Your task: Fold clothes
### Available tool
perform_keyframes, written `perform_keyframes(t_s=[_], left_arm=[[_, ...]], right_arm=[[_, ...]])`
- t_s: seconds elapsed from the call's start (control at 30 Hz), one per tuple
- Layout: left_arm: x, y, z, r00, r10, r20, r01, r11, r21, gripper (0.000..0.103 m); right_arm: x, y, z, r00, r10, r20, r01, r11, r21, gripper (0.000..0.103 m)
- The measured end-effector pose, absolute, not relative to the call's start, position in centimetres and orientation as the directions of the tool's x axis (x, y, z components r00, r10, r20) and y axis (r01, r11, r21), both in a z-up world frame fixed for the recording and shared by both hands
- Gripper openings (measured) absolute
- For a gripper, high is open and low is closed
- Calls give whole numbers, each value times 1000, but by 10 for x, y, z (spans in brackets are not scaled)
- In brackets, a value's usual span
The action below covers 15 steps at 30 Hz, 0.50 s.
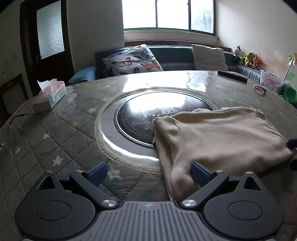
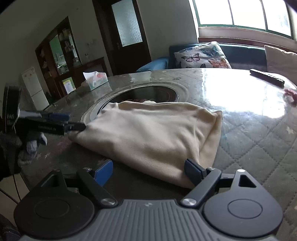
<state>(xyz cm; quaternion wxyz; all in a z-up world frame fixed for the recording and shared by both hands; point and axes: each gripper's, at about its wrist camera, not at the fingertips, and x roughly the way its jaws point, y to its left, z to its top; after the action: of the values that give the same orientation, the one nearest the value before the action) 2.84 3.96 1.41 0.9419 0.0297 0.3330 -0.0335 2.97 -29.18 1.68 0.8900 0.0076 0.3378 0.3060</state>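
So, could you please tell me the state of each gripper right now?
Left gripper: open, holding nothing; folded cream cloth beside one finger.
Right gripper: open, holding nothing.

This is a lived-in family sitting room. A round tabletop (image 1: 61, 133), covered in grey quilted star-print cloth under clear plastic, fills the middle. Beyond it, at twelve o'clock, a dark teal sofa (image 1: 172, 52) runs under a green-framed window (image 1: 168, 14), with a butterfly-print cushion (image 1: 130, 61) and a plain cream cushion (image 1: 208, 57) propped on it. Small stuffed toys (image 1: 246, 57) line the sofa back at two o'clock. At ten o'clock stand an open tissue box (image 1: 49, 95) and a dark wooden door with frosted glass (image 1: 49, 29). Farther left, a white fridge (image 2: 34, 87) and a dark glass-fronted cabinet (image 2: 59, 55).
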Motion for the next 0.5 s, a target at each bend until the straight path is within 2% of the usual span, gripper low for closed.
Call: perform_keyframes(t_s=[0.5], left_arm=[[17, 56, 17, 784, -21, -621, 29, 1000, 3, 99]], right_arm=[[55, -233, 42, 586, 560, -585, -649, 757, 75, 87]])
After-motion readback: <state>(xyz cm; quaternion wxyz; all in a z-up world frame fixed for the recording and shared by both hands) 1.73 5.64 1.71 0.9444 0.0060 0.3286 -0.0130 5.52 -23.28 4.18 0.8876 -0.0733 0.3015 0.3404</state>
